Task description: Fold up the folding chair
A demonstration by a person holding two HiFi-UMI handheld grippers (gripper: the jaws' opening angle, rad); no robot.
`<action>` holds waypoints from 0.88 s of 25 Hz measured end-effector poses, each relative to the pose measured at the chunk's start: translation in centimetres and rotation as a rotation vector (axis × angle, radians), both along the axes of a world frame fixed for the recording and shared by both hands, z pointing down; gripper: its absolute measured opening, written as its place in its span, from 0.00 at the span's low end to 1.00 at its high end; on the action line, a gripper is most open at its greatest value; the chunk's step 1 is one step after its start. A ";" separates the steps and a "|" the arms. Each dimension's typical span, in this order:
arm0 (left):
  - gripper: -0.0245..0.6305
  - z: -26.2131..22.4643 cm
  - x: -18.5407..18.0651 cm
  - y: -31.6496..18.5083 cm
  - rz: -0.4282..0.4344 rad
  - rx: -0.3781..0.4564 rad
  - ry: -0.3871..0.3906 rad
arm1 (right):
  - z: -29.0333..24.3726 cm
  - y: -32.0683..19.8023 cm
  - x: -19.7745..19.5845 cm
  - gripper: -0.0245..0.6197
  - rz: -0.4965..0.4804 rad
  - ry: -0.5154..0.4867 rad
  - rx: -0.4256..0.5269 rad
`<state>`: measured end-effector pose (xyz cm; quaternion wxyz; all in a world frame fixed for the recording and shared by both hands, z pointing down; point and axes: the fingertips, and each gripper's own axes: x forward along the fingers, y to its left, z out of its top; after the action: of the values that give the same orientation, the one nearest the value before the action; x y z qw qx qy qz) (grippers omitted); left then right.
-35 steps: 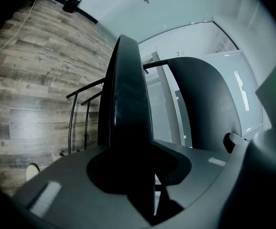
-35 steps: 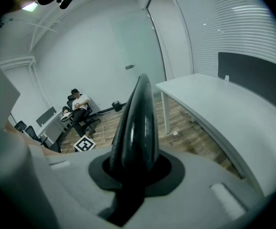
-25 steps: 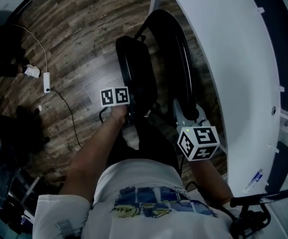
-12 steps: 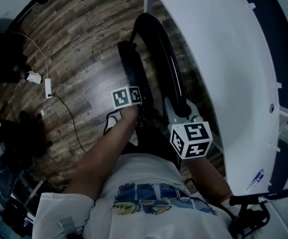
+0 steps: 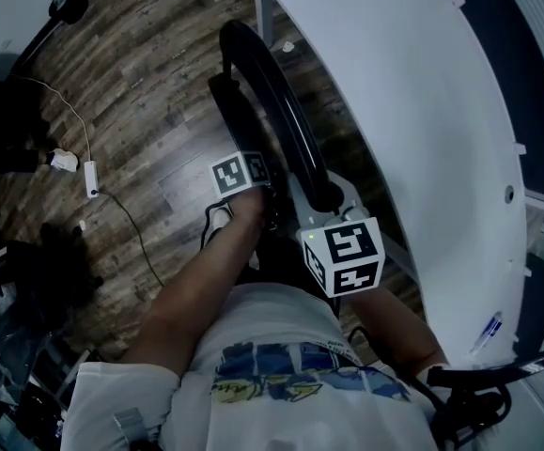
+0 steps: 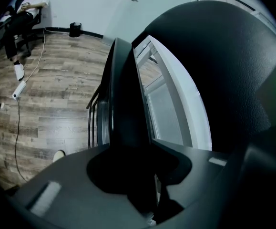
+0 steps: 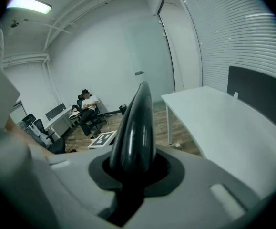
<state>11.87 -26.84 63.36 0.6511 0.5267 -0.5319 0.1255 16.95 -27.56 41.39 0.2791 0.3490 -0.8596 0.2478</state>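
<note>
On the wooden floor (image 5: 149, 73), the left tool (image 6: 133, 173) is clamping the seat edge (image 6: 126, 104) of the folding chair (image 5: 295, 139) while the right tool (image 7: 133, 175) is clamping its backrest rim (image 7: 135, 128), apparently drawing both panels flat together beside the white bench (image 5: 412, 92).

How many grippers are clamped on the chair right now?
2. The left gripper is shut on the chair's matte panel, on the floor side; the right gripper is shut on its glossy panel, beside the table. Neither is hidden.
</note>
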 end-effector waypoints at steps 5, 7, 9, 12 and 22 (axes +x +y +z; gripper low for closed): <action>0.24 -0.2 0.1 -2.7 0.004 -0.019 -0.046 | -0.7 -1.8 -0.4 0.14 -0.023 0.006 0.042; 0.24 -0.3 0.3 -4.3 -0.002 -0.022 -0.037 | -0.9 -2.8 -0.7 0.14 -0.023 0.011 0.060; 0.24 -0.5 0.4 -5.7 -0.005 -0.030 -0.023 | -0.9 -3.8 -1.3 0.14 -0.024 0.014 0.070; 0.24 -0.4 0.5 -7.5 -0.013 -0.045 -0.011 | -0.7 -5.3 -1.6 0.14 -0.021 0.015 0.064; 0.24 1.3 1.6 -13.7 0.003 -0.081 0.070 | 1.3 -12.3 -1.4 0.15 -0.024 0.008 0.006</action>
<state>13.48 -40.54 64.65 0.6896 0.5050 -0.5027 0.1295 15.55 -39.88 42.66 0.2843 0.3407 -0.8633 0.2406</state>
